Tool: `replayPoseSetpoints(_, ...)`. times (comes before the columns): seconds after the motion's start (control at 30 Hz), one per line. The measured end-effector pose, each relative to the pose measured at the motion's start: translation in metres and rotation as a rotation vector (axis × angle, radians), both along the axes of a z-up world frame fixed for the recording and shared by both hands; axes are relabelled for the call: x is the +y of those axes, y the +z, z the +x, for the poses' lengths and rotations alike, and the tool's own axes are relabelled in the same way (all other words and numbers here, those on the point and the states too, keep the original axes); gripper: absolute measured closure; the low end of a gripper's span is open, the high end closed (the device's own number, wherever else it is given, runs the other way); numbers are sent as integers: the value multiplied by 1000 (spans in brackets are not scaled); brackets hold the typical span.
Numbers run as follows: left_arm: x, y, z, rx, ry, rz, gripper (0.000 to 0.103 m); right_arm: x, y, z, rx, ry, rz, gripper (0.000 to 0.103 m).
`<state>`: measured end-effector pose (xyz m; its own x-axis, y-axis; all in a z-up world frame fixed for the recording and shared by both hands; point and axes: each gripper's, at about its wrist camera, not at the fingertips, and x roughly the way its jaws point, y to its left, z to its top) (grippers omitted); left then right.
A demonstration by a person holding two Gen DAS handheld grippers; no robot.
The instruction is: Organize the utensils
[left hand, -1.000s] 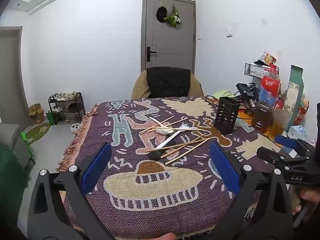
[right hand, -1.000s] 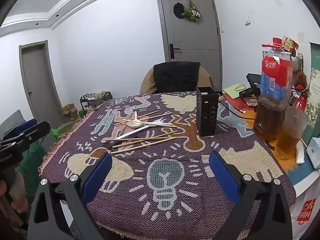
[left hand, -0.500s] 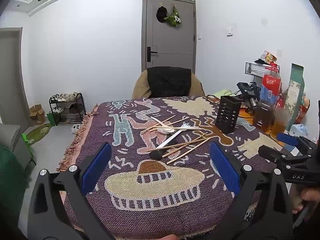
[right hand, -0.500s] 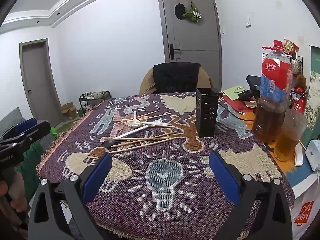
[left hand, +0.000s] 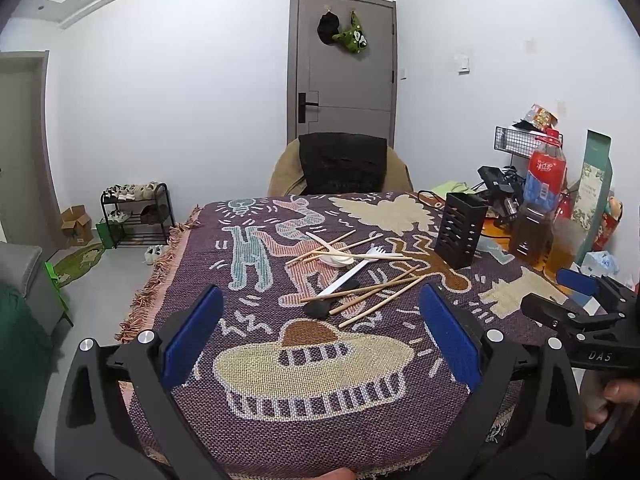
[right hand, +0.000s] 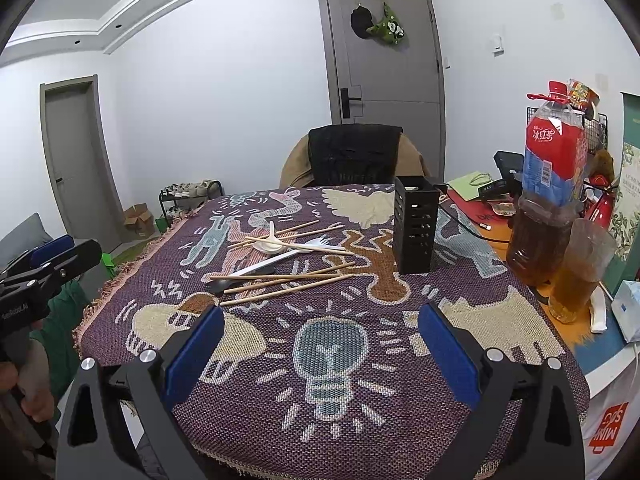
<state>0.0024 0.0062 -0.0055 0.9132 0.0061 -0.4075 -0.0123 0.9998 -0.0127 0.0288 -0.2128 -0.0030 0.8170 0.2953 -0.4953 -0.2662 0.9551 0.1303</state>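
A loose pile of utensils lies mid-table on the patterned cloth: several wooden chopsticks (left hand: 378, 288) (right hand: 288, 280), a white plastic fork (left hand: 352, 268) (right hand: 296, 254), a white spoon (left hand: 336, 258) (right hand: 272, 240) and a black spoon (left hand: 320, 308) (right hand: 218, 286). A black slotted utensil holder (left hand: 460, 230) (right hand: 414, 224) stands upright to their right. My left gripper (left hand: 320, 336) is open and empty over the table's near edge. My right gripper (right hand: 318, 344) is open and empty, also near the front edge, and shows in the left wrist view (left hand: 576, 300).
A large red-capped tea bottle (right hand: 548, 184), a cup of amber drink (right hand: 580, 268), a tissue pack (right hand: 628, 312) and clutter stand along the table's right side. A chair (left hand: 340, 164) is at the far edge. A shoe rack (left hand: 136, 216) is on the floor at left.
Both grippers have drawn back and risen slightly, so the table looks a little farther off. Nothing on the table has moved. Both stay open.
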Motion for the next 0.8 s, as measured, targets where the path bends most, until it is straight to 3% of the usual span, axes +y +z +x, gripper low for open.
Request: replayPoseSetpoints(0.8, 6, 1, -3, -17, 10, -8, 6, -2, 1, -2, -10, 4, 8, 8)
